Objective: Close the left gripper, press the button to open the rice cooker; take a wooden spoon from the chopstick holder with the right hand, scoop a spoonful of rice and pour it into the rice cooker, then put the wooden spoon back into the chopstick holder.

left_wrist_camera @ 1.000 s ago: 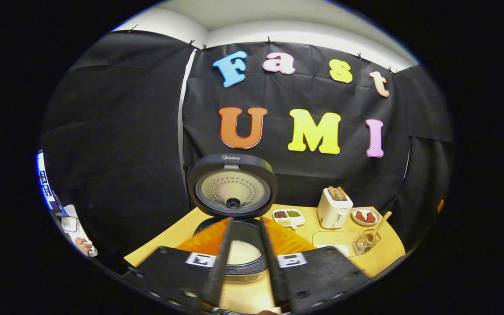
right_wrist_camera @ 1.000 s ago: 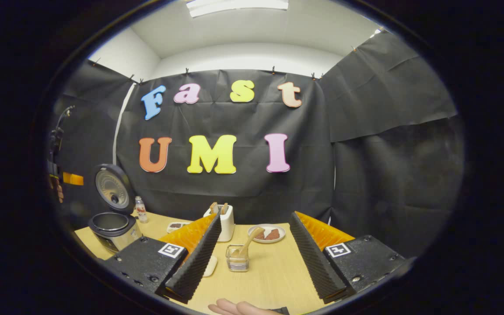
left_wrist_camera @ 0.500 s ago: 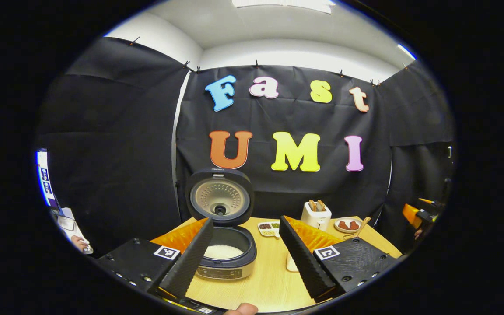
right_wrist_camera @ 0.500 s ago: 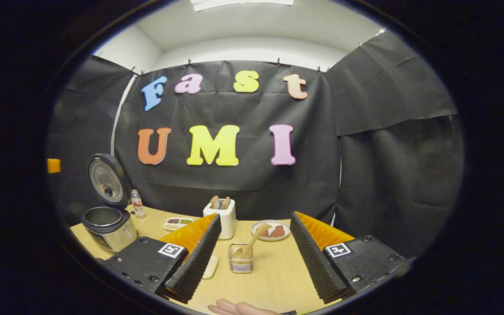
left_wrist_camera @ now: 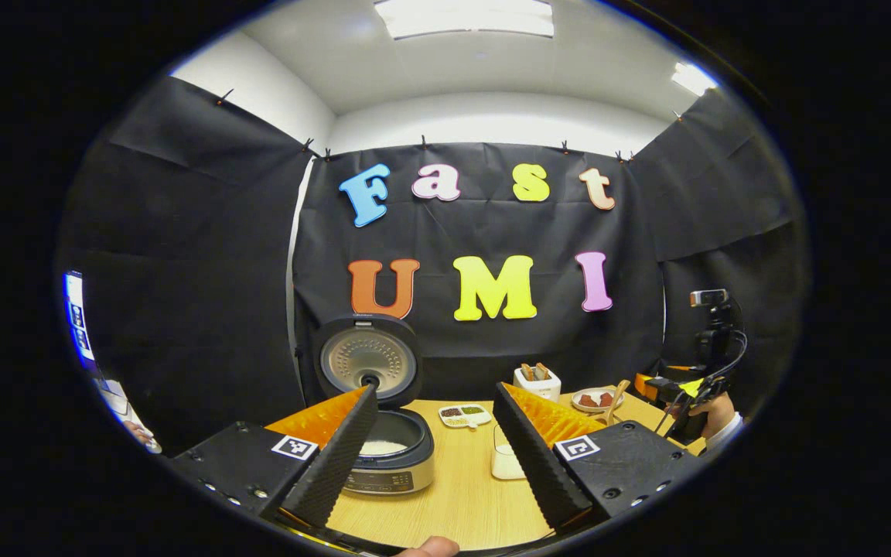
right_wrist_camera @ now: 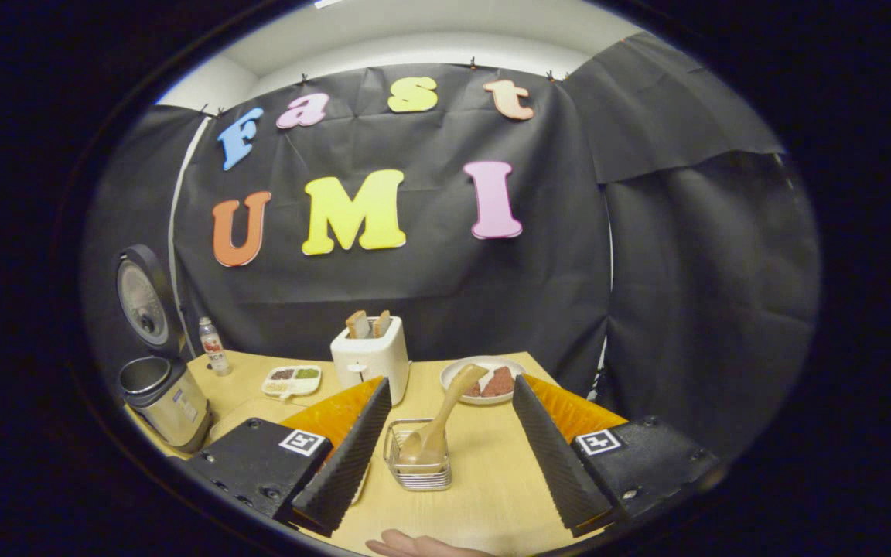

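In the left gripper view, the left gripper hangs above the near edge of the table with its jaws spread wide and nothing between them. The rice cooker stands just past its left finger, lid upright and open, with white rice in the pot. Beyond lie a divided dish, a toaster and a plate; the right gripper is off at the right edge, near the wooden spoon. In the right gripper view, the right gripper has its jaws spread apart and empty, with the chopstick holder standing on the table between them. The wooden spoon leans inside it, handle tilted up and to the right. The open rice cooker stands far left, beside a small bottle.
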